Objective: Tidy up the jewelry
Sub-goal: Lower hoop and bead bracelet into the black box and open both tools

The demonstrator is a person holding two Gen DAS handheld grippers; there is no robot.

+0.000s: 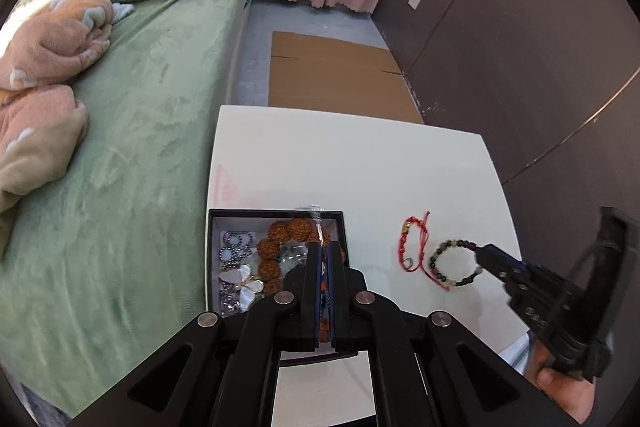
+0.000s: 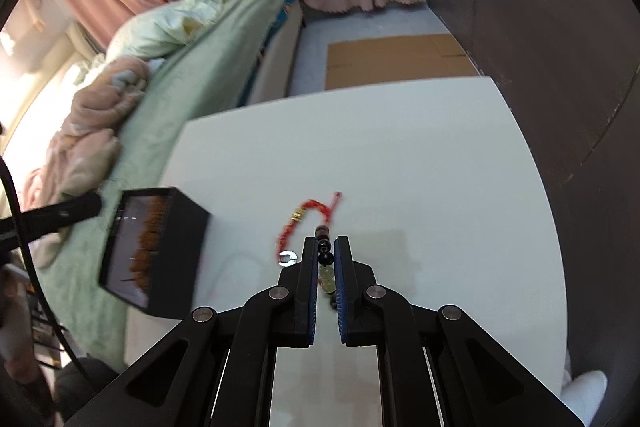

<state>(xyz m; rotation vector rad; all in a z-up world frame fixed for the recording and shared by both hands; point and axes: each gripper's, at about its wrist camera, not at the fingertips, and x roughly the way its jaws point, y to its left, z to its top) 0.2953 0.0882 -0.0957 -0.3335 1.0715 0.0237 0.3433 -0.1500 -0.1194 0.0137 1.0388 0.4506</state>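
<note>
A black box [image 1: 276, 214] on the white table [image 1: 340, 163] holds brown seed beads [image 1: 276, 239], a dark metallic strand [image 1: 236, 247], a pearly butterfly piece [image 1: 244, 283] and a clear bag [image 1: 292, 253]. My left gripper [image 1: 324, 249] hangs shut over the box's right side. A thin strip of clear plastic shows at its tips, and I cannot tell whether it is pinched. To the right, my right gripper [image 1: 478, 255] is shut on a dark bead bracelet [image 1: 452, 263], whose beads sit between the pads [image 2: 326, 259]. A red cord bracelet [image 1: 412, 247] lies beside it [image 2: 308, 217].
A bed with a green sheet [image 1: 140, 147] and rumpled quilts runs along the table's left edge. Flat cardboard [image 1: 332, 75] lies on the floor beyond the table. A dark wall [image 1: 520, 67] closes the right side. A person's hand [image 1: 560, 383] holds the right gripper.
</note>
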